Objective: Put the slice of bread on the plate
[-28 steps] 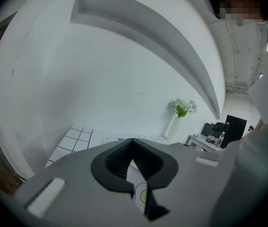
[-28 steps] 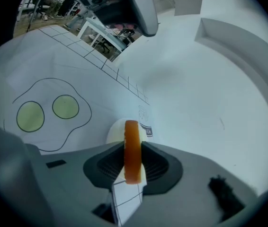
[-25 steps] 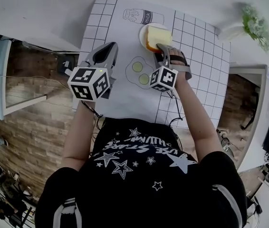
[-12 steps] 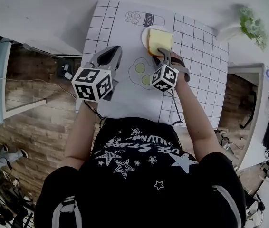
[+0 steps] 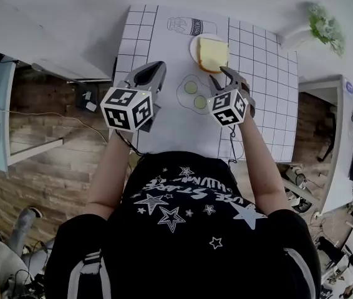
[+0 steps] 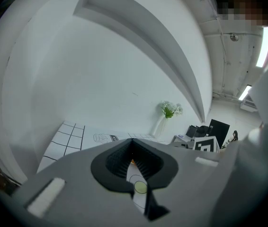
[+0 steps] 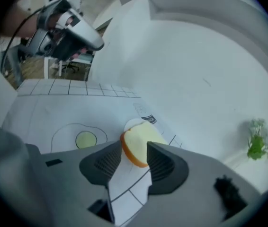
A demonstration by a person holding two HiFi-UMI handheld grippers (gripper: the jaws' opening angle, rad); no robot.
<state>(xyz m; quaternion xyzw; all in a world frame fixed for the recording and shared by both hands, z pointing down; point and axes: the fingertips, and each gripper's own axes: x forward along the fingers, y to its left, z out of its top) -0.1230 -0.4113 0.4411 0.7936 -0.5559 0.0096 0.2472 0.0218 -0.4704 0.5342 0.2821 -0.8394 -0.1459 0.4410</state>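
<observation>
Two jaws of the right gripper (image 7: 133,161) stand wide apart. They have just been opening, and neither pad presses on anything. In the right gripper view we see the slice of bread (image 7: 141,143) framed in the gap just past the tips, its orange crust facing us, with both pads clear of it.

In the head view the slice lies flat on the white plate (image 5: 193,45), and the gripper sits just beside the plate's near edge, angled down toward it. We read this as a release. The bread is where the task wants it, so the jaws have no reason to hold it, and their wide spread leaves room to pull away without dragging the crust.

Our left gripper (image 6: 132,148) is closed on nothing, its tips meeting over the mat (image 5: 164,129). It hangs to the left of the fried-egg drawing (image 5: 192,92), well apart from the plate. We judge that it is kept there simply to be out of the way.

The plate rests near the far end of the gridded mat, just beside the milk-bottle drawing (image 5: 191,25). Beyond lies the pale table (image 5: 70,17), with a small plant (image 5: 323,25) off to the right.
</observation>
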